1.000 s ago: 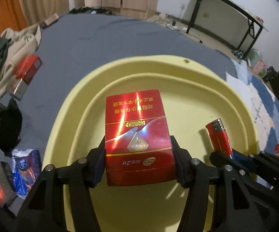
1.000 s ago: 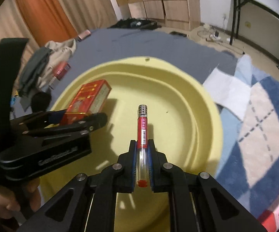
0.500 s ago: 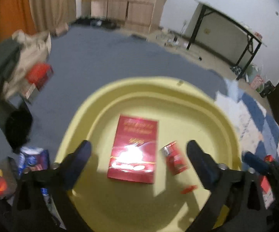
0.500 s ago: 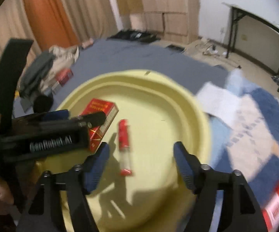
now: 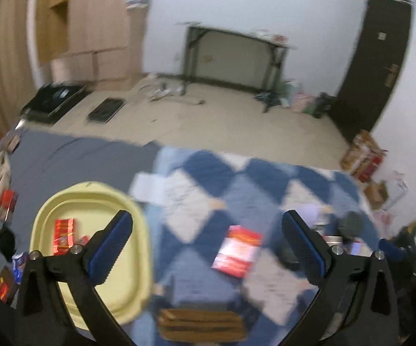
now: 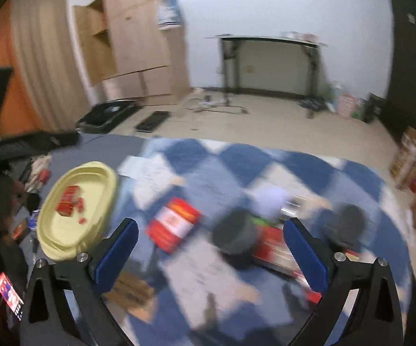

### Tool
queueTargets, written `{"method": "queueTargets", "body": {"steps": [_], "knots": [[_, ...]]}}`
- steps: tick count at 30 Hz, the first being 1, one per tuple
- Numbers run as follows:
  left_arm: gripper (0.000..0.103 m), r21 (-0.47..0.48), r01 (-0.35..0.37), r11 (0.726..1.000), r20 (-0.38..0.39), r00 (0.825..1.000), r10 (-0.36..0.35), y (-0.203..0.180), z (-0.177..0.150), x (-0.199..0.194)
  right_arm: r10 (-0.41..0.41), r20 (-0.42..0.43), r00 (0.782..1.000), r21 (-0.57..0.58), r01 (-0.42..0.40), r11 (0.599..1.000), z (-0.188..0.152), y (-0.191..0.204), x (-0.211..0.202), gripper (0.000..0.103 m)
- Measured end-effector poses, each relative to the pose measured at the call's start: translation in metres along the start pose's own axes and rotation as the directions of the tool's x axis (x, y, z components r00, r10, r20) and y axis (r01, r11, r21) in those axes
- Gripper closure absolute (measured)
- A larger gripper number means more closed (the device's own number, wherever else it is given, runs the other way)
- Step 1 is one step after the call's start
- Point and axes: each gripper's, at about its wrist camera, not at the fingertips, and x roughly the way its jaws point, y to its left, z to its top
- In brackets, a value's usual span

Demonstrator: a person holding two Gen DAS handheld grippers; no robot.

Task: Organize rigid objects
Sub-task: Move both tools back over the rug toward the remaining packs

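Observation:
The yellow tray [image 5: 49,207] lies on the grey cloth at the lower left, with the red cigarette box [image 5: 64,235] and the red lighter [image 5: 82,240] in it. My left gripper [image 5: 208,242] is open and empty, high above the blue checked rug [image 5: 208,167]. In the right wrist view the tray [image 6: 101,173] is small at the left, holding the red box [image 6: 68,200] and lighter [image 6: 79,201]. My right gripper [image 6: 211,245] is empty, its jaws still opening. A red-and-white box [image 6: 175,225] lies on the rug below it. Both views are blurred.
A dark round container [image 6: 235,236], a second dark round thing [image 6: 346,225] and a long red pack [image 6: 277,248] lie on the rug at the right. A brown flat thing [image 5: 202,324] is near the front edge. Clothes and small packs [image 5: 6,201] sit left of the tray.
Both grippers let go: the red box and the lighter now lie in the tray. Both hands have risen and swung right, away from the tray and over the checked rug.

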Motion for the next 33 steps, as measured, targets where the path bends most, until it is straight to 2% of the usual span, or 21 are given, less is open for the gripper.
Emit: {"method": "queueTargets", "body": {"steps": [2,3,4,6,7,10,12,13,14,15,16,19,21,25,30,33], "knots": [[0.0,0.032,0.007,0.999,0.008,1.0,-0.008,-0.026,-0.005,-0.01,-0.049,-0.023,0.999,0.037,0.05,0.998,-0.001,-0.041,-0.008,0.0],[0.0,0.05,0.003,0.999,0.0,1.0,-0.003,-0.039,-0.009,-0.012,-0.073,-0.032,0.997,0.065,0.075,0.995,-0.009,-0.059,-0.025,0.0],[0.0,0.064,-0.003,0.998,-0.009,1.0,0.004,-0.048,-0.014,-0.012,-0.08,-0.039,0.996,0.088,0.083,0.993,-0.011,-0.071,-0.019,0.0],[0.0,0.099,-0.016,0.995,-0.035,0.999,0.019,-0.069,-0.028,-0.006,-0.076,-0.061,0.995,0.12,0.083,0.989,-0.02,-0.097,-0.046,0.0],[0.0,0.103,-0.016,0.995,-0.046,0.999,0.021,-0.074,-0.035,-0.002,-0.073,-0.067,0.995,0.113,0.08,0.99,-0.019,-0.098,-0.045,0.0],[0.0,0.047,0.034,0.998,-0.117,0.993,-0.028,-0.078,-0.062,0.019,-0.064,-0.087,0.994,0.075,0.071,0.995,-0.03,-0.119,-0.061,0.0],[0.0,-0.02,0.067,0.998,-0.146,0.987,-0.069,-0.075,-0.08,0.034,-0.061,-0.082,0.995,0.092,0.068,0.993,-0.037,-0.132,-0.06,0.0],[0.0,-0.034,0.065,0.997,-0.155,0.986,-0.07,-0.075,-0.092,0.042,-0.057,-0.085,0.995,0.13,0.068,0.989,-0.043,-0.139,-0.063,0.0],[0.0,-0.024,0.043,0.999,-0.175,0.983,-0.046,-0.079,-0.098,0.05,-0.055,-0.096,0.994,0.152,0.069,0.986,-0.04,-0.144,-0.042,0.0],[0.0,0.012,0.012,1.0,-0.217,0.976,-0.009,-0.084,-0.103,0.061,-0.042,-0.11,0.993,0.167,0.06,0.984,-0.042,-0.147,-0.037,0.0],[0.0,0.042,0.017,0.999,-0.226,0.974,-0.007,-0.088,-0.105,0.066,-0.027,-0.125,0.992,0.165,0.048,0.985,-0.042,-0.151,-0.035,0.0],[0.0,0.127,0.004,0.992,-0.213,0.977,0.023,-0.097,-0.107,0.076,-0.018,-0.162,0.987,0.099,0.034,0.994,-0.037,-0.157,-0.026,0.0],[0.0,0.119,0.01,0.993,-0.213,0.977,0.015,-0.095,-0.108,0.08,-0.028,-0.153,0.988,0.049,0.036,0.998,-0.031,-0.158,-0.029,0.0],[0.0,0.081,0.047,0.996,-0.256,0.966,-0.024,-0.092,-0.11,0.09,-0.029,-0.185,0.982,0.043,0.037,0.998,-0.023,-0.165,-0.002,0.0],[0.0,0.102,0.018,0.995,-0.255,0.967,0.008,-0.092,-0.11,0.098,0.0,-0.197,0.98,0.047,0.009,0.999,-0.023,-0.165,0.018,0.0],[0.0,0.082,0.029,0.996,-0.267,0.964,-0.006,-0.091,-0.109,0.098,0.008,-0.202,0.979,0.038,0.0,0.999,-0.022,-0.167,0.027,0.0]]}}
